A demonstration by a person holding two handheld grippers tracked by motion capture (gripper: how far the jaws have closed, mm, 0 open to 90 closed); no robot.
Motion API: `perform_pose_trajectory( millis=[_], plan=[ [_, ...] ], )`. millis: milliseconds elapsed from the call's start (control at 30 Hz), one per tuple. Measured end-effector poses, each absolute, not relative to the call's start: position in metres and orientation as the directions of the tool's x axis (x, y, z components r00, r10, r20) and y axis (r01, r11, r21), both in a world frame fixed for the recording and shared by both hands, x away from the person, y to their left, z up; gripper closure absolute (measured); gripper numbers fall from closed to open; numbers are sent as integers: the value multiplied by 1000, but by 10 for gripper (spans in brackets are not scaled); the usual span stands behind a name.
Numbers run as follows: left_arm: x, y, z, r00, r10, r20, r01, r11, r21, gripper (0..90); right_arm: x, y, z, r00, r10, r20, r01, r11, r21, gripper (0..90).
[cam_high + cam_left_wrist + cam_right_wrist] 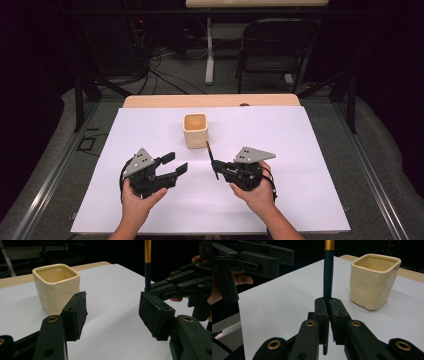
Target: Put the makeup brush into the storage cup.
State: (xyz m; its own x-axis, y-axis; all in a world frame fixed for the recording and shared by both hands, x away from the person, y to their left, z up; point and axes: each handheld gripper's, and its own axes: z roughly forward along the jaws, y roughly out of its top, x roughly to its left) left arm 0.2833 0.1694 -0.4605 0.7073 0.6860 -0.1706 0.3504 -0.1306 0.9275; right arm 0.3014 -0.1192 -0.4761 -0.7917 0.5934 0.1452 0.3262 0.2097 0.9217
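A slim dark stick with an orange-gold band higher up stands upright, pinched in the right tool. Just beyond it sits a cream square cup (nothing visible inside) on the white tabletop. The left tool gapes with nothing in it

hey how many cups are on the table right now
1. The cream square cup stands upright on the white table cover, toward the far side, beyond both grippers. Nothing on the cover looks able to hide another.
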Motion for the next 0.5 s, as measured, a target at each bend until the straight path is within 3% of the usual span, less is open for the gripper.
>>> perform_pose_trajectory(
  millis=[500],
  plan=[
    [288, 154, -452, 733, 656, -177, 342, -132, 930, 406, 300, -118, -478, -790, 597, 140, 316, 201, 927, 846]
  ],
)
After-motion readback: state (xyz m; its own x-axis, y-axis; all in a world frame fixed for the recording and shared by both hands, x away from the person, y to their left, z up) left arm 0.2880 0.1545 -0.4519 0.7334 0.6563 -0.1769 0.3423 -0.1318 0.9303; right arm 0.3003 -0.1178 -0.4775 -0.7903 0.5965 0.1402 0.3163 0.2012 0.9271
